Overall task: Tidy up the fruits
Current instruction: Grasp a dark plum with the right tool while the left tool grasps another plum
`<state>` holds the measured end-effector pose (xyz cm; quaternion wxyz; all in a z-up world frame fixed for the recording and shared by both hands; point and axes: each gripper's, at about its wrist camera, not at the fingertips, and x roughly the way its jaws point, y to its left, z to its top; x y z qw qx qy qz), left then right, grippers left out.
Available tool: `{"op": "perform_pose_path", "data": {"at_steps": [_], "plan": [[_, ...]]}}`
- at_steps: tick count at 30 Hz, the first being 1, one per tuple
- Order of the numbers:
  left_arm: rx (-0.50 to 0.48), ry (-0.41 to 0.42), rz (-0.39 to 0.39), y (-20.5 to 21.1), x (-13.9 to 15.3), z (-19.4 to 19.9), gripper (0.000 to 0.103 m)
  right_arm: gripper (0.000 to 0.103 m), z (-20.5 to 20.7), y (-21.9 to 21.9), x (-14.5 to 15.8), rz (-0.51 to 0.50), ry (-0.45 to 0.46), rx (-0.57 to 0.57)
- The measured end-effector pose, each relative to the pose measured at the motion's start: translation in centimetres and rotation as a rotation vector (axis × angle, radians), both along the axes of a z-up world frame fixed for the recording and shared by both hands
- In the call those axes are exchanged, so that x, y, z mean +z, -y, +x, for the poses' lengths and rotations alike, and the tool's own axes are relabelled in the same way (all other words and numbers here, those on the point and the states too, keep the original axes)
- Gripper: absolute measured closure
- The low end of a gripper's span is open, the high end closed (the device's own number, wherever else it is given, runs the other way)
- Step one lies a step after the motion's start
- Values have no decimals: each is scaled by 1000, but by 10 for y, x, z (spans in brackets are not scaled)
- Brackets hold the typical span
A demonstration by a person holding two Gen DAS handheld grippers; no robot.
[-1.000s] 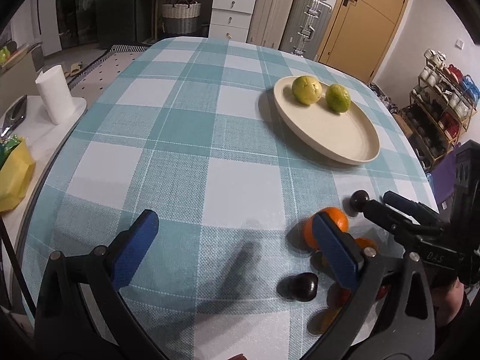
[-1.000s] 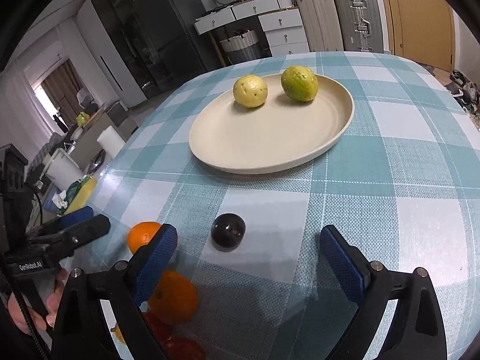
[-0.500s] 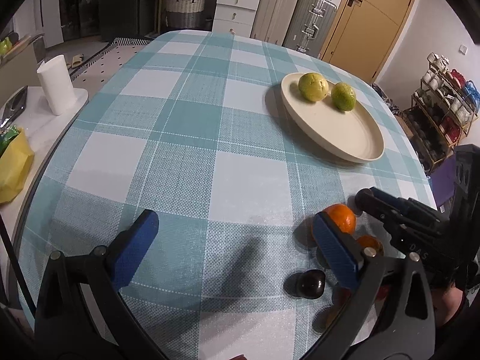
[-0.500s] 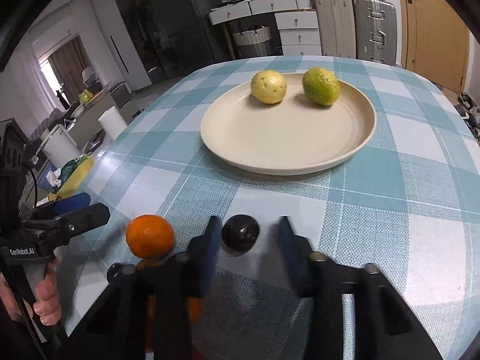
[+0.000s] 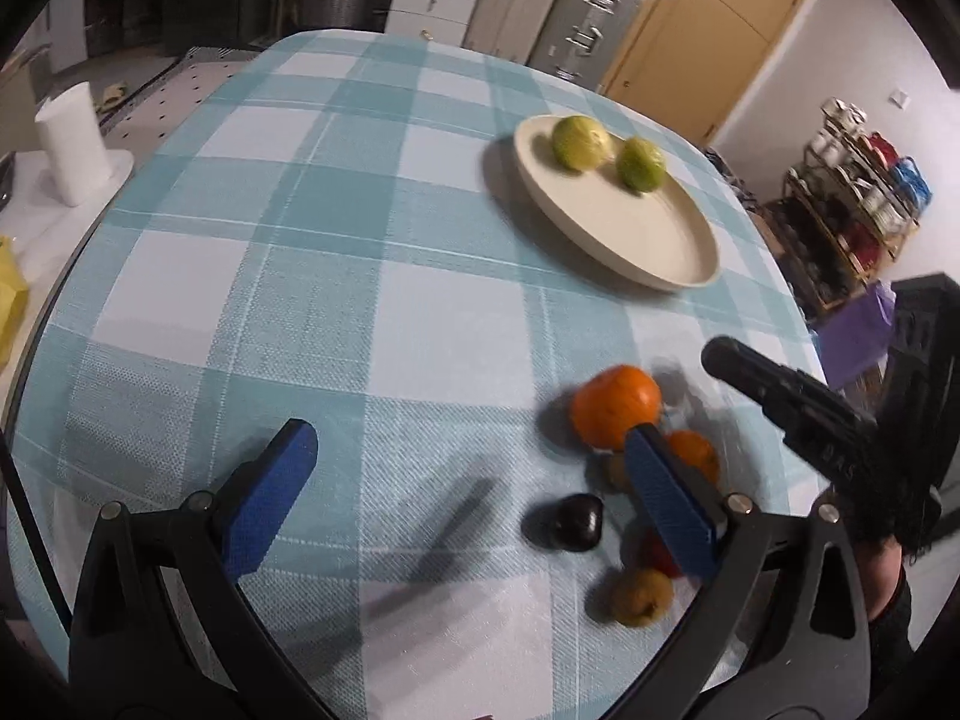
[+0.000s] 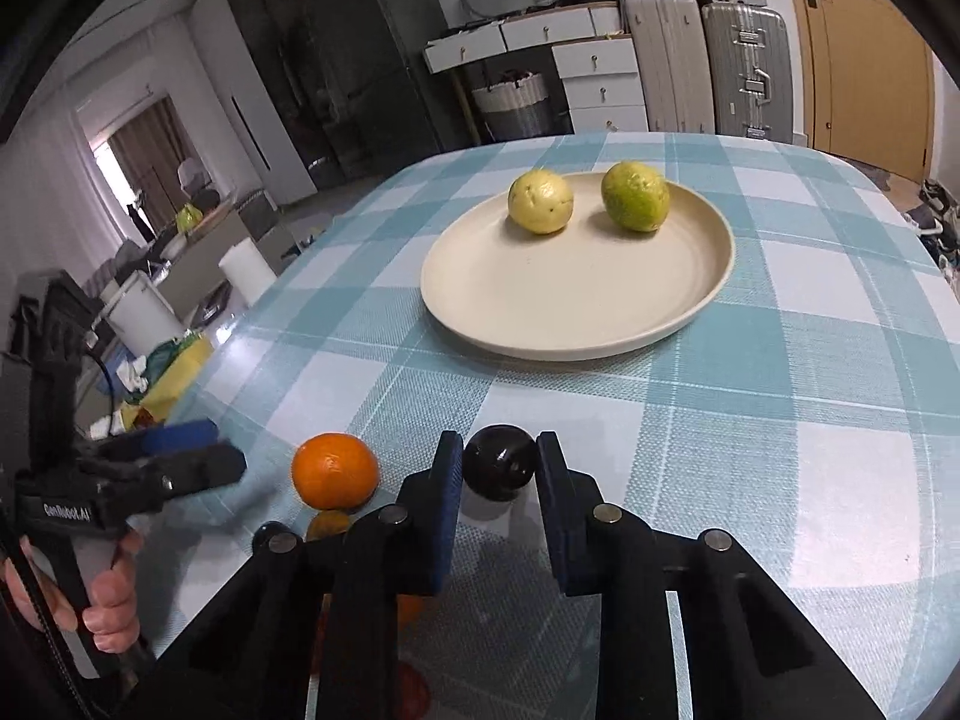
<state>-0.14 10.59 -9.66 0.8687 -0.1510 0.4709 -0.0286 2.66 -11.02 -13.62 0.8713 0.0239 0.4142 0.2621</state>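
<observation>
Cream plate [image 6: 690, 324]: yellow fruit [image 6: 540, 202], green fruit [image 6: 635, 196] contained | right gripper [image 6: 499, 468]: clamped on dark round fruit [image 6: 498, 461] | left gripper [image 5: 462, 480]: spread wide, empty

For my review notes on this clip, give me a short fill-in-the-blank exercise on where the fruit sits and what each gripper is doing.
1. The cream plate holds ____ fruits.
2. The right gripper is shut on the dark ____ fruit.
3. The left gripper is ____, with nothing between its blue pads.
4. The large orange lies on the checked ____, not on the plate.

Missing words: two; round; open; tablecloth
</observation>
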Motion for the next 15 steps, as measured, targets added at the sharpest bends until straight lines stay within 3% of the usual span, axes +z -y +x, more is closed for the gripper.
{"op": "perform_pose_path", "data": {"at_steps": [7, 13, 15], "plan": [[-109, -25, 9, 23, -7, -5, 1, 78, -6, 10, 6, 13, 14, -29], [-120, -53, 43, 33, -14, -4, 2, 78, -12, 15, 9, 20, 23, -31], [-124, -75, 53, 34, -18, -3, 8, 78, -13, 18, 10, 16, 26, -37]]}}
